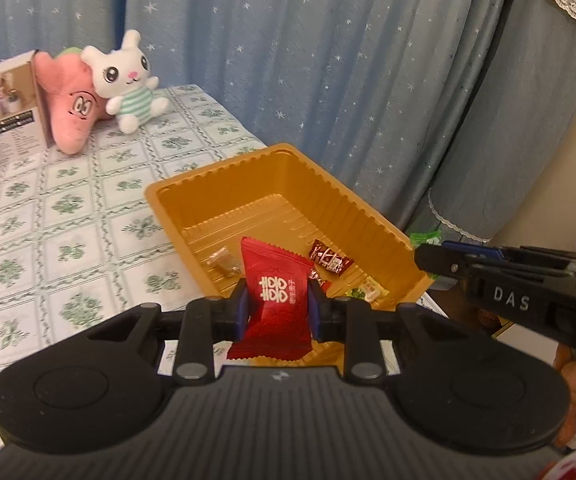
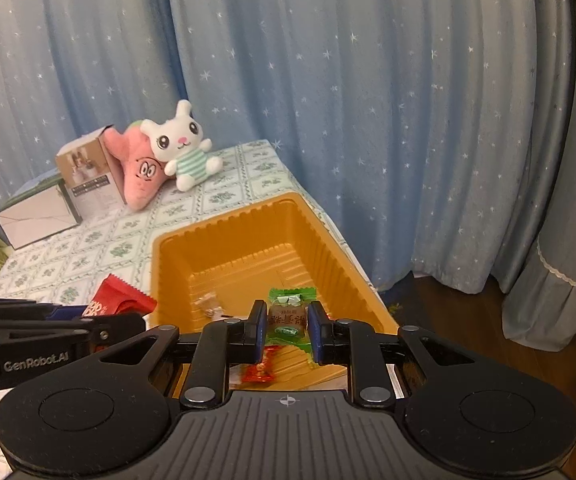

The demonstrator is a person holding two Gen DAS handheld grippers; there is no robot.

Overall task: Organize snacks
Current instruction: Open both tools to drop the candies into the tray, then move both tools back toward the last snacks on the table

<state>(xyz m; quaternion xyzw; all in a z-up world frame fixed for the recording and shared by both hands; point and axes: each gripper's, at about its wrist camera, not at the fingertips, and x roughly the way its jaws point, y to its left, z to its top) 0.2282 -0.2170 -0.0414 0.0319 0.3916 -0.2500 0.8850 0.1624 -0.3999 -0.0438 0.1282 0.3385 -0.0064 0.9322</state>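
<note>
Both grippers hung over the gold tray: left gripper fingers clamped a red packet, right gripper fingers a green candy. Next, likely, release both into the tray.

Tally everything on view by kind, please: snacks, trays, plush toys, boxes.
Snacks: 6 (red packet in left claw, green candy in right claw; tan candy, brown candy, red candy, white candy in tray)
Tray: 1
Plush toys: 2 (rabbit, pink plush)
Boxes: 2 (brown box, white box)
Total: 11
</note>
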